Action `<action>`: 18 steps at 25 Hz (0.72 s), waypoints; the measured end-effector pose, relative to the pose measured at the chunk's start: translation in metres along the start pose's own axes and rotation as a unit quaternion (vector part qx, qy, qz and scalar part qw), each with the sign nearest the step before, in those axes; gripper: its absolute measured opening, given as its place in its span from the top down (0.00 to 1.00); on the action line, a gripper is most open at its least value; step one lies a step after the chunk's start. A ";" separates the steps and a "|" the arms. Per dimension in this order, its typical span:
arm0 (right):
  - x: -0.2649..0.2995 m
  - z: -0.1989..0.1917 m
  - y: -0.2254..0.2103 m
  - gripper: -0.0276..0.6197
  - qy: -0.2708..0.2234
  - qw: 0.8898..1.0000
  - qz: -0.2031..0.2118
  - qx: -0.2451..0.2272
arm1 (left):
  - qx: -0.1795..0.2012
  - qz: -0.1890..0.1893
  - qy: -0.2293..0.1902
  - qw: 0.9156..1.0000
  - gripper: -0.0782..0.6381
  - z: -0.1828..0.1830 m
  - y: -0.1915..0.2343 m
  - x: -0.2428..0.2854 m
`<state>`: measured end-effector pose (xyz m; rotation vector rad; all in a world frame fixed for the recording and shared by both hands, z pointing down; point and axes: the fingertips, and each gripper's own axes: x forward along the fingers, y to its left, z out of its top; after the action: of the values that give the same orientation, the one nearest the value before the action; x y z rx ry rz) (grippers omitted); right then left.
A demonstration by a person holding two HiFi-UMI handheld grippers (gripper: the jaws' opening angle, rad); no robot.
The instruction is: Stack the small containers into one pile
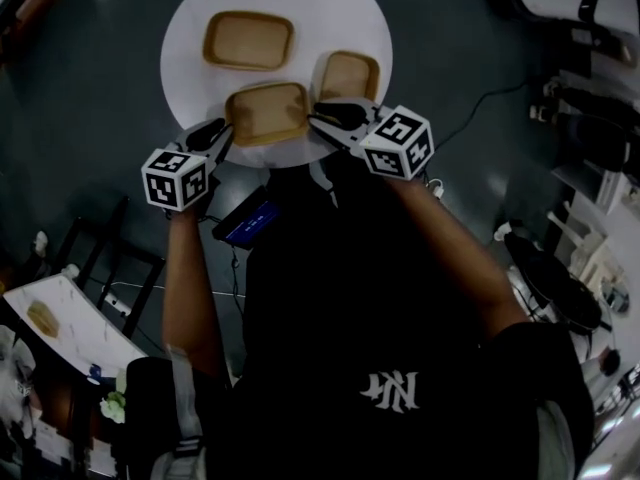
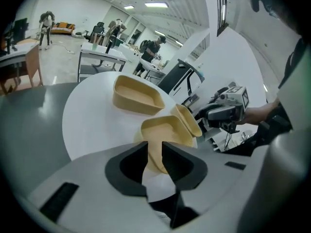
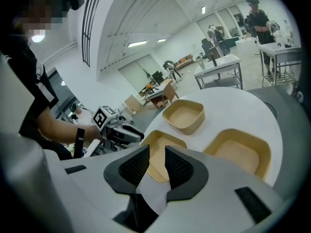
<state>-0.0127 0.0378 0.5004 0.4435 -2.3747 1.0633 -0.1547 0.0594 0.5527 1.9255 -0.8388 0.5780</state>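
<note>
Three tan containers lie apart on the round white table (image 1: 335,8): one at the far left (image 1: 248,40), one at the right (image 1: 348,75), and one nearest me (image 1: 267,112). My left gripper (image 1: 224,133) is at the near container's left end. In the left gripper view the gripper (image 2: 154,147) is open, with that container's rim (image 2: 167,127) in the gap. My right gripper (image 1: 313,118) is at the same container's right end. In the right gripper view the gripper (image 3: 157,152) is open, and the container (image 3: 163,141) shows through the gap.
The table stands on a dark floor. Black chair frames (image 1: 100,258) and a white desk (image 1: 70,328) are at the lower left, and cables and equipment (image 1: 590,118) are at the right. People and desks stand far off in both gripper views.
</note>
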 end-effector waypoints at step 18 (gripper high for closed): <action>0.008 -0.023 -0.021 0.75 0.042 0.997 -0.064 0.032 | -0.059 -0.006 0.036 0.998 0.82 -0.010 0.008 0.018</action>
<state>-0.0022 0.0409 0.5313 0.5562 -2.2126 1.0801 -0.1499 0.0599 0.5742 1.7918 -0.7985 0.5743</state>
